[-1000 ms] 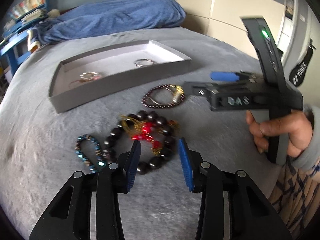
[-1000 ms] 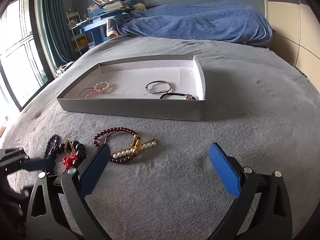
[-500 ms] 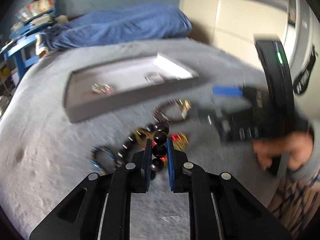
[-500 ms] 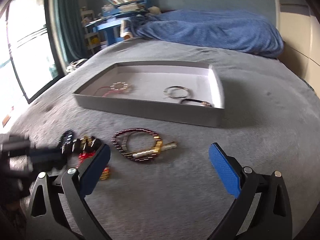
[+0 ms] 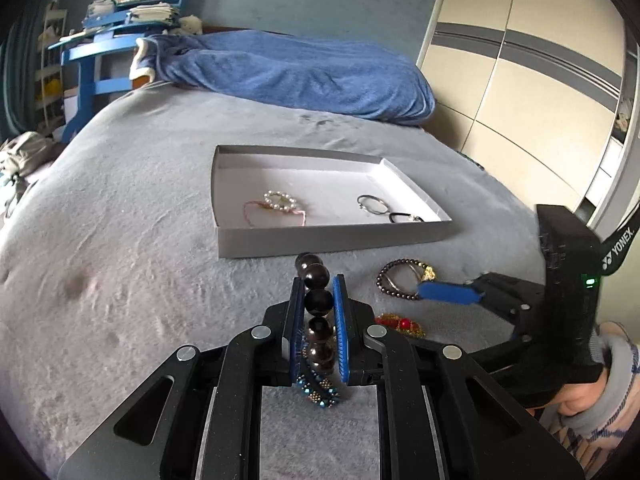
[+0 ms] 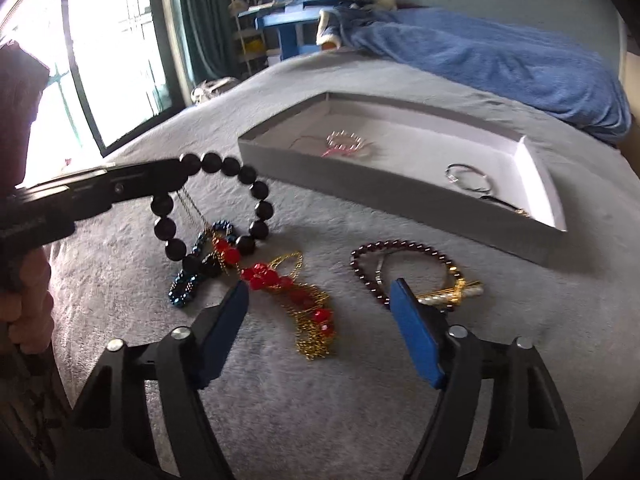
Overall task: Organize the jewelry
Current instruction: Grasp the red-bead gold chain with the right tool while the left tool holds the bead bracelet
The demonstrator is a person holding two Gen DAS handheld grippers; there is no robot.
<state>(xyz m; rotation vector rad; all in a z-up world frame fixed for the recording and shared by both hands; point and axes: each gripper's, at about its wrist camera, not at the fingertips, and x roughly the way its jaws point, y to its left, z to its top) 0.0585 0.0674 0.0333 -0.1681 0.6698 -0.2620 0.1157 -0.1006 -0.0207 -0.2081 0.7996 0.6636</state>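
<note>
My left gripper [image 5: 318, 280] is shut on a black bead bracelet [image 5: 319, 304] and holds it lifted above the grey bed cover; in the right wrist view the bracelet [image 6: 256, 188] hangs as a loop from that gripper [image 6: 176, 178]. My right gripper [image 6: 320, 300] is open and empty, low over a red and gold chain [image 6: 298, 296]. A dark red bead bracelet with a pearl clip [image 6: 404, 276] lies to its right. A blue bead bracelet [image 6: 196, 268] lies under the hanging loop. The grey tray [image 5: 332, 236] holds a pearl ring bracelet [image 5: 280, 201] and rings [image 5: 372, 204].
A blue blanket [image 5: 292, 72] lies at the far end of the bed. A blue shelf with books [image 5: 120, 32] stands at the back left. A wardrobe [image 5: 532, 80] is on the right, a window [image 6: 100, 60] on the left.
My left gripper closed on the black bead bracelet and lifted it off the cover. My right gripper moved left and lower, over the red and gold chain.
</note>
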